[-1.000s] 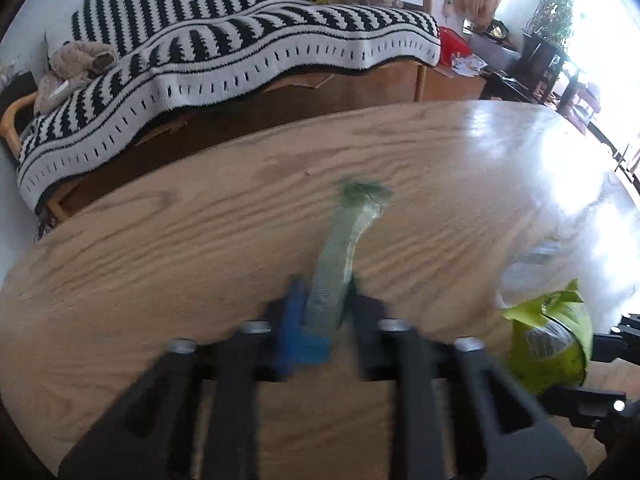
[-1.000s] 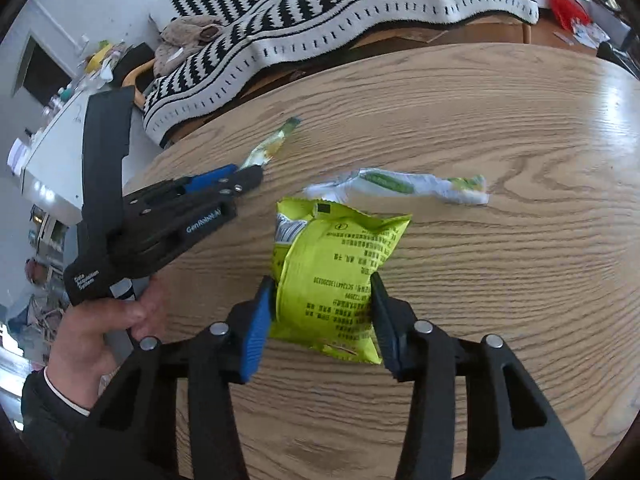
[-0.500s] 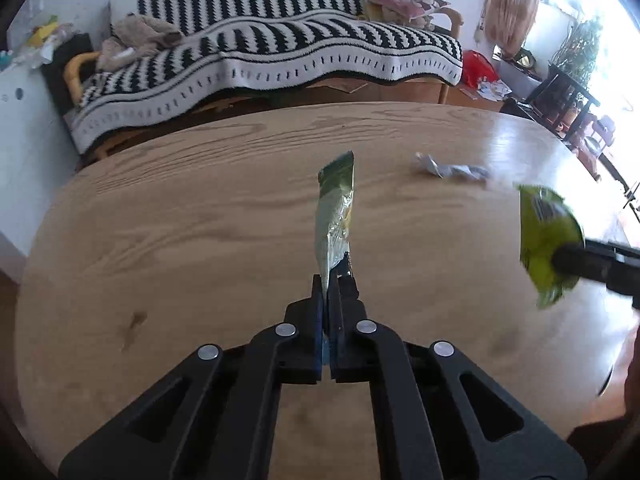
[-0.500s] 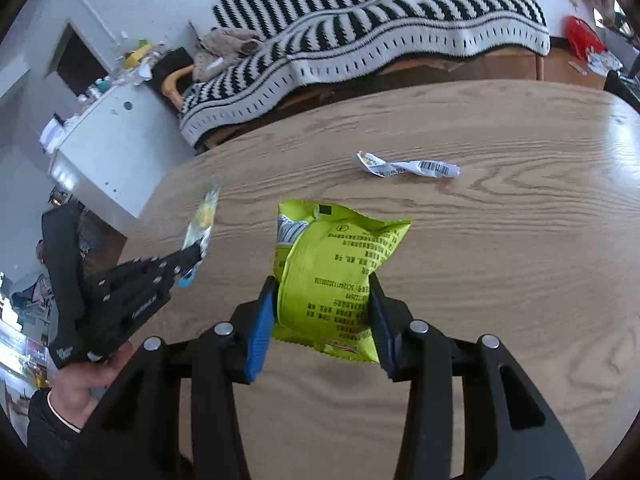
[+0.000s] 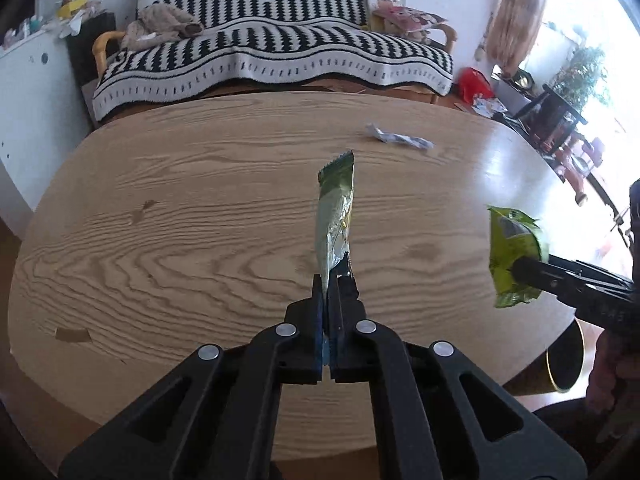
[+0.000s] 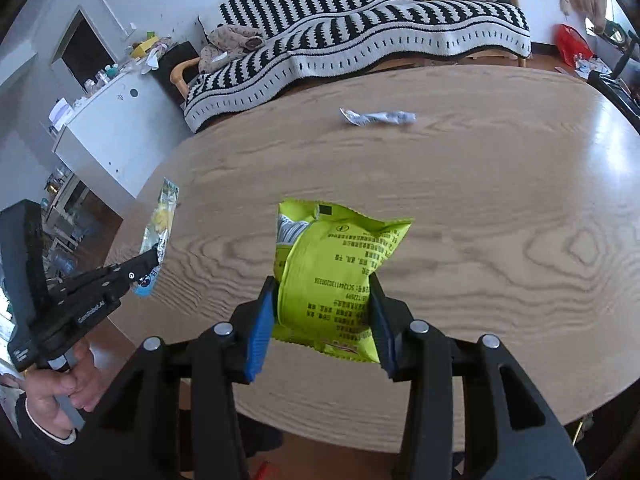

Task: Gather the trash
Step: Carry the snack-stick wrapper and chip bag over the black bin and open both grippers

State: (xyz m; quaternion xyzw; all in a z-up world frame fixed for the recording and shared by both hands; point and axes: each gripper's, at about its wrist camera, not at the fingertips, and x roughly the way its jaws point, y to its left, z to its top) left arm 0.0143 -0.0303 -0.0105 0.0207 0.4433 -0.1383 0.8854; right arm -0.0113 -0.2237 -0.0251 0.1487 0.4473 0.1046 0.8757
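Above oval wood table (image 5: pixel 192 200): left gripper (image 5: pixel 334 284) pinches wrapper (image 5: pixel 335 216); right gripper (image 6: pixel 324 304) clamps chip bag (image 6: pixel 332 264); striped sofa (image 5: pixel 272 52) behind.

A crumpled white wrapper (image 5: pixel 398 139) lies on the oval wooden table (image 5: pixel 200 208), toward its far side.

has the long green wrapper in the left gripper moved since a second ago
Yes. The long green wrapper, shut in the left gripper, lay on the wooden table a second ago; now it stands lifted clear above it.
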